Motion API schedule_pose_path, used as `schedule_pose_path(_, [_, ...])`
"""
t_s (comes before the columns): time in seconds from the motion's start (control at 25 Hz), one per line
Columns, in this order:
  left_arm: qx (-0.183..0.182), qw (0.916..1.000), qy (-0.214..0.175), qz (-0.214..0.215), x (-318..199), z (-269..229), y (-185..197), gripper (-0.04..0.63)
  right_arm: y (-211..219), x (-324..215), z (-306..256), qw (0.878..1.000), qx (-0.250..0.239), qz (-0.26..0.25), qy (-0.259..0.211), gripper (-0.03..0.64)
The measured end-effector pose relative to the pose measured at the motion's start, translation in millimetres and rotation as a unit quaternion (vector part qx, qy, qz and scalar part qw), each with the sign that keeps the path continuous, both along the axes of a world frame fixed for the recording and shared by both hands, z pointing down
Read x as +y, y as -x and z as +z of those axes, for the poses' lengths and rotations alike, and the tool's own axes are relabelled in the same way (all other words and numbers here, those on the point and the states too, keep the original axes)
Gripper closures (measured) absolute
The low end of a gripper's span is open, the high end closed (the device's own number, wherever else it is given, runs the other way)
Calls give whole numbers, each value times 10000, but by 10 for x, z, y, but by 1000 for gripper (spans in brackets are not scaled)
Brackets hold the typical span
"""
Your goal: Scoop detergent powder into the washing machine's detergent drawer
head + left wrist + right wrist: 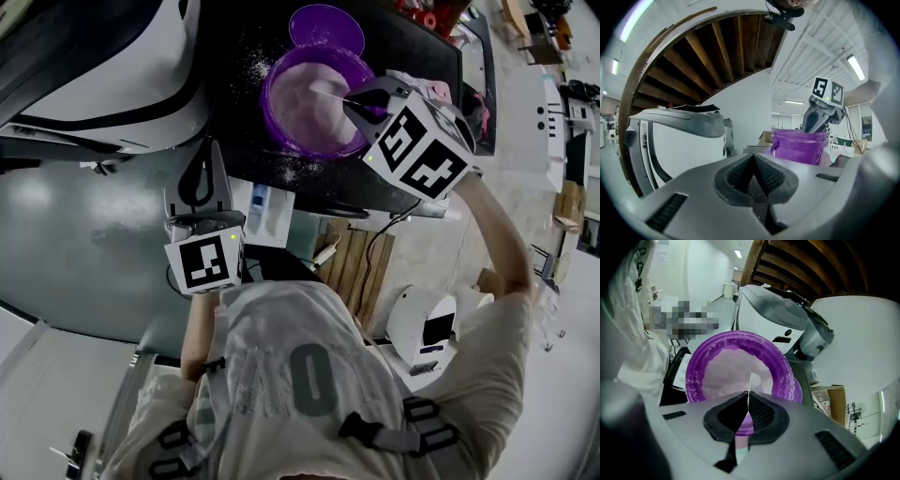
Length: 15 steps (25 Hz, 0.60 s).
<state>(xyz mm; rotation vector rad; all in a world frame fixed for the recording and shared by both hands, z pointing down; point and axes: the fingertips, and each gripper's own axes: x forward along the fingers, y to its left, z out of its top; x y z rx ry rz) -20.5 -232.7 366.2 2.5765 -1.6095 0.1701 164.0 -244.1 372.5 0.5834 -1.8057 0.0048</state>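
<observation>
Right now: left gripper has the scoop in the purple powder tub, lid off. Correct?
No, the right gripper has the scoop in the purple powder tub, lid off; the right gripper view shows it. Left gripper is shut, empty.

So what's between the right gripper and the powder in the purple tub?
A thin white scoop handle, clamped in the right gripper, runs out to the powder; the right gripper view shows it.

the scoop (white on white) blurs into the powder.
</observation>
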Motion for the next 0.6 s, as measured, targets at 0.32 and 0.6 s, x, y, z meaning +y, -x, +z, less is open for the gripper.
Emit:
schedule_pose_path(0.32, [19, 10000, -67, -47, 8, -55, 29, 575, 183, 205, -83, 9937, -692, 148, 867, 607])
schedule_pose_path(0.6, [14, 9998, -166, -49, 67, -120, 63, 575, 397, 465, -205, 9802, -1252, 132, 1527, 607])
